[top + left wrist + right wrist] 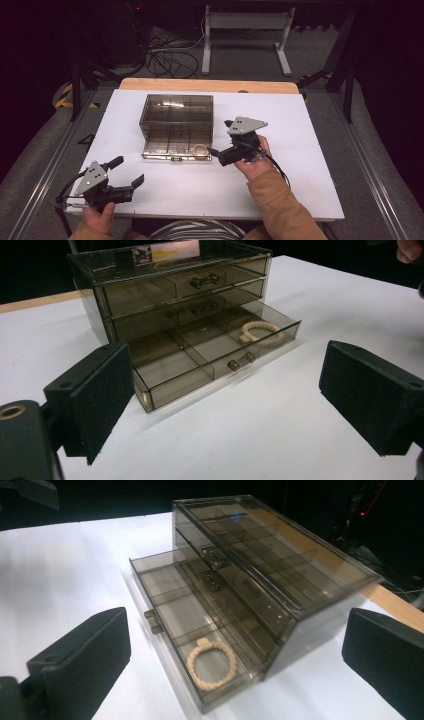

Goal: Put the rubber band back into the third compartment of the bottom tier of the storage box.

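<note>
A smoked clear drawer box (177, 112) stands at the middle back of the white table (290, 190). Its bottom drawer (167, 150) is pulled out toward me. A beige beaded bracelet (199, 150) lies in that drawer's right-hand compartment (260, 332) (211, 665). My right gripper (221, 137) hovers just right of the drawer's right end, jaws wide apart and nothing between them. Its own view looks down over the bracelet between the pads (80, 655). My left gripper (127, 171) rests near the table's front left, open and empty, facing the drawer front (210, 370).
The upper two drawers (200, 292) are pushed in, each with a small handle. A wooden strip (210, 85) edges the table's far side. Beyond it stand a grey desk frame (245, 25) and loose cables (170, 57) on the floor.
</note>
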Demonstrator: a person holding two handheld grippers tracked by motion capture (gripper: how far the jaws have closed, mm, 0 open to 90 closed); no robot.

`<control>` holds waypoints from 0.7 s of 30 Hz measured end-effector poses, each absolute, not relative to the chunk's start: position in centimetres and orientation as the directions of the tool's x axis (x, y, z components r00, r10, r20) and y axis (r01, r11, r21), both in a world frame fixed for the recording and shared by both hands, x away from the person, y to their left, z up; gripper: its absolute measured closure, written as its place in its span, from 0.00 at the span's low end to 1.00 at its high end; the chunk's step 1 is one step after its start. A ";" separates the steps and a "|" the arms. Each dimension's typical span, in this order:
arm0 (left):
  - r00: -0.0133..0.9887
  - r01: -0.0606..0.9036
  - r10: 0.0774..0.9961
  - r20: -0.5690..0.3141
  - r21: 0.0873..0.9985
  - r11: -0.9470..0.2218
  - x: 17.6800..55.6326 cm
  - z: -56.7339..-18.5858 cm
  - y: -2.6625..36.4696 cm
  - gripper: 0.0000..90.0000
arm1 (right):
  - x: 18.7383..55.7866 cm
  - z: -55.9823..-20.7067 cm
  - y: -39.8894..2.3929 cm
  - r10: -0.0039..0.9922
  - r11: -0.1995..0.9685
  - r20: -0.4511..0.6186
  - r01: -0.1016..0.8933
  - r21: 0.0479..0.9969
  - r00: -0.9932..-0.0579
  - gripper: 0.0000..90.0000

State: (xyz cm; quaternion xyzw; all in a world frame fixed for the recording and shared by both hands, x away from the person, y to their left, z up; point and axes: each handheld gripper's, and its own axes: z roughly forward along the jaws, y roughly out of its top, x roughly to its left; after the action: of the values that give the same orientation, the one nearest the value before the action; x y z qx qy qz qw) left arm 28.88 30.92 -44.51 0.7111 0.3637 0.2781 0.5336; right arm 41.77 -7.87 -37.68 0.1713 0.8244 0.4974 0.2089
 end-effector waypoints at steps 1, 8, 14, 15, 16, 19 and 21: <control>0.580 0.219 0.814 0.007 0.962 -0.165 28.9 -44.5 30.9 0.09 | 41.7 -37.6 -8.2 0.495 0.443 -0.170 0.079 0.893 -0.852 0.00; 0.580 0.220 0.815 0.007 0.961 -0.165 28.9 -44.5 31.0 0.09 | 40.8 -37.8 -10.7 0.525 0.415 -0.156 0.092 0.905 -0.837 0.00; 0.577 0.221 0.817 0.008 0.961 -0.166 28.9 -44.5 31.0 0.09 | 40.4 -38.3 -12.7 0.560 0.406 -0.153 0.109 0.907 -0.814 0.00; 0.576 0.221 0.818 0.008 0.961 -0.165 28.9 -44.5 31.0 0.09 | 40.3 -38.4 -13.0 0.565 0.403 -0.148 0.114 0.908 -0.812 0.00; 0.575 0.221 0.818 0.007 0.961 -0.164 28.9 -44.5 31.0 0.09 | 40.3 -38.5 -13.4 0.566 0.402 -0.150 0.113 0.909 -0.811 0.00; 0.575 0.221 0.818 0.008 0.961 -0.164 28.8 -44.5 31.0 0.09 | 40.0 -38.8 -14.3 0.581 0.395 -0.149 0.117 0.911 -0.800 0.00; 0.574 0.217 0.819 0.009 0.963 -0.162 28.8 -44.5 31.0 0.09 | 39.8 -39.1 -14.9 0.586 0.387 -0.148 0.115 0.915 -0.797 0.00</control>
State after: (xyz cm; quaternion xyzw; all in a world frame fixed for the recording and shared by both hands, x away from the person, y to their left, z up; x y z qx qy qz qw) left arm 28.84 30.98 -44.47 0.7083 0.3654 0.2818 0.5342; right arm 39.77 -14.89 -39.06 0.2193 0.7999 0.5084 0.2316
